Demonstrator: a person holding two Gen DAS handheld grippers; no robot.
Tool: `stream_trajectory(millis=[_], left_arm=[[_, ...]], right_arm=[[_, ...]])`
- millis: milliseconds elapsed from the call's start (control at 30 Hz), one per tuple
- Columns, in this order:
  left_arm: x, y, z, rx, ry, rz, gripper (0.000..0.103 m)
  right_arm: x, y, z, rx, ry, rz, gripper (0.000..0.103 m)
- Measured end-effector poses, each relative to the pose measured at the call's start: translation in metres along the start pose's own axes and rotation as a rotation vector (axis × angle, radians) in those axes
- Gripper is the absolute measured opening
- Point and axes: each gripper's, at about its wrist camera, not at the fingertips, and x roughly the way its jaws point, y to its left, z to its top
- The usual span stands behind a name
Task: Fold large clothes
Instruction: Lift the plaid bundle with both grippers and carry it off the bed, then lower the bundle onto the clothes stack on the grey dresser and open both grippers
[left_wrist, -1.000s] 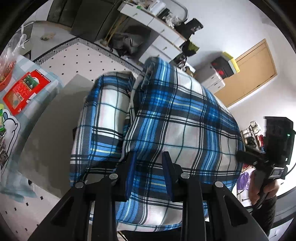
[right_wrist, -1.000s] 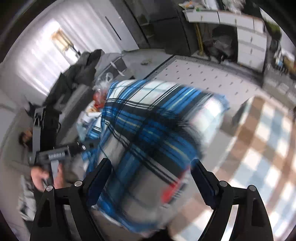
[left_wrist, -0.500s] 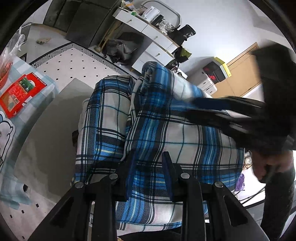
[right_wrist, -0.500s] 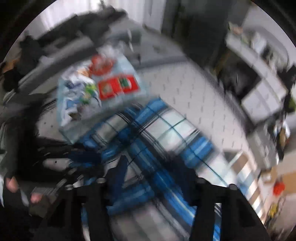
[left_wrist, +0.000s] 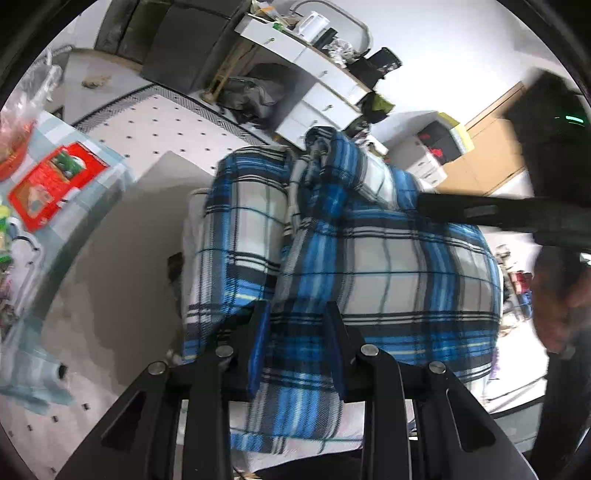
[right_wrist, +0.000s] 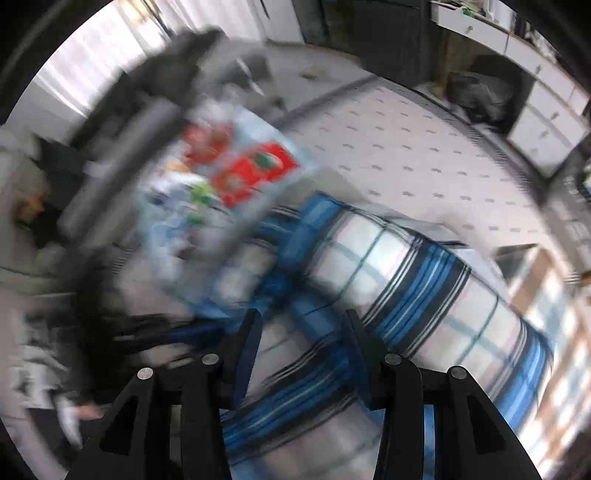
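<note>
A large blue, white and black plaid garment (left_wrist: 388, 273) hangs in thick folds over a grey surface (left_wrist: 122, 266). My left gripper (left_wrist: 295, 332) is shut on its near edge, and cloth fills the gap between the blue pads. My right gripper (right_wrist: 301, 332) points steeply down onto the same plaid garment (right_wrist: 424, 280). A bunched fold fills the space between its half-closed jaws, though that view is blurred. In the left wrist view the right gripper's black body (left_wrist: 509, 218) reaches across the far right part of the cloth.
A low table with a pale blue cover (left_wrist: 48, 236) holds a red packet (left_wrist: 55, 181) and snacks at the left. Beyond lie a white dotted rug (left_wrist: 166, 125), white drawers (left_wrist: 325, 92) and a black cabinet (left_wrist: 184, 48). A hand (left_wrist: 561, 306) shows at the right edge.
The right gripper has swung in from the right over the garment, and its jaws have narrowed from wide open onto a fold. The left gripper has kept its hold and barely moved.
</note>
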Motion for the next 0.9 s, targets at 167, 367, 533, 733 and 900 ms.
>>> stream_trajectory(millis=[167, 367, 533, 733, 900], left_arm=[[-0.022, -0.012, 0.001, -0.005, -0.027, -0.011, 0.024], [-0.036, -0.044, -0.005, 0.065, -0.059, -0.011, 0.024], [0.003, -0.023, -0.008, 0.012, 0.046, 0.044, 0.024], [0.002, -0.001, -0.006, -0.092, 0.034, -0.043, 0.024], [-0.030, -0.020, -0.010, -0.064, -0.042, 0.086, 0.024]], right_arm=[[-0.058, 0.019, -0.048, -0.112, -0.025, -0.027, 0.069], [-0.039, -0.002, -0.097, -0.108, 0.032, 0.013, 0.071], [-0.012, -0.028, -0.097, 0.017, -0.002, 0.133, 0.078], [-0.016, -0.016, -0.104, -0.037, -0.074, 0.155, 0.096], [-0.060, -0.010, -0.128, -0.028, -0.273, 0.171, 0.096]])
